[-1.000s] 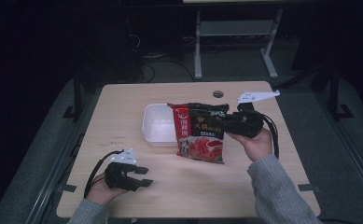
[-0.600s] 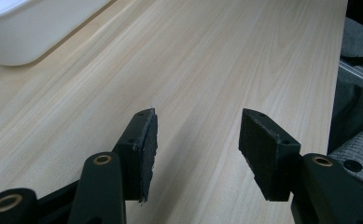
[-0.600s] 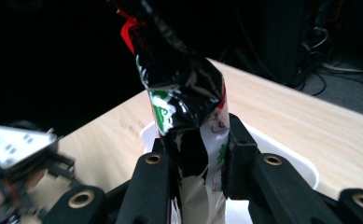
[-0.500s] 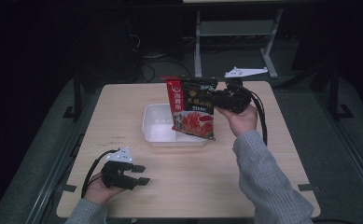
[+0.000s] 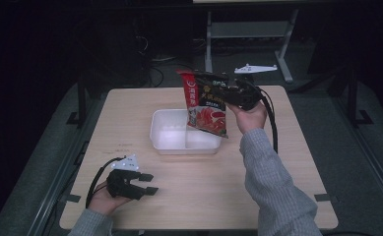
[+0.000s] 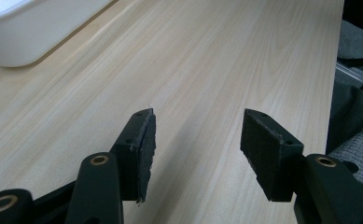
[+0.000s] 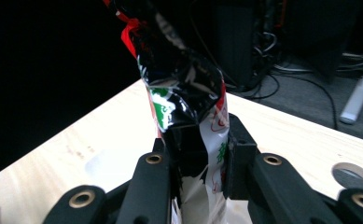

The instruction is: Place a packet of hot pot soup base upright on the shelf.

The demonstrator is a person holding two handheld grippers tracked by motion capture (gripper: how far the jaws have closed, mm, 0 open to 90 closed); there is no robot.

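A red and black snack bag hangs upright above the right half of the white tub. My right gripper is shut on the bag's upper right part, held up over the table's far side. In the right gripper view the crinkled bag rises between the two black jaws, which pinch it. My left gripper rests low at the table's near left, open, with bare wood between its pads. A corner of the tub lies beyond them.
The light wooden table has a round cable hole near its far right. Cables trail from both grippers. Dark floor, a metal rack and wires lie beyond the far edge.
My right gripper has lifted the bag off the table and carried it left and toward the far side, so it now hangs over the tub. The left gripper has stayed put.
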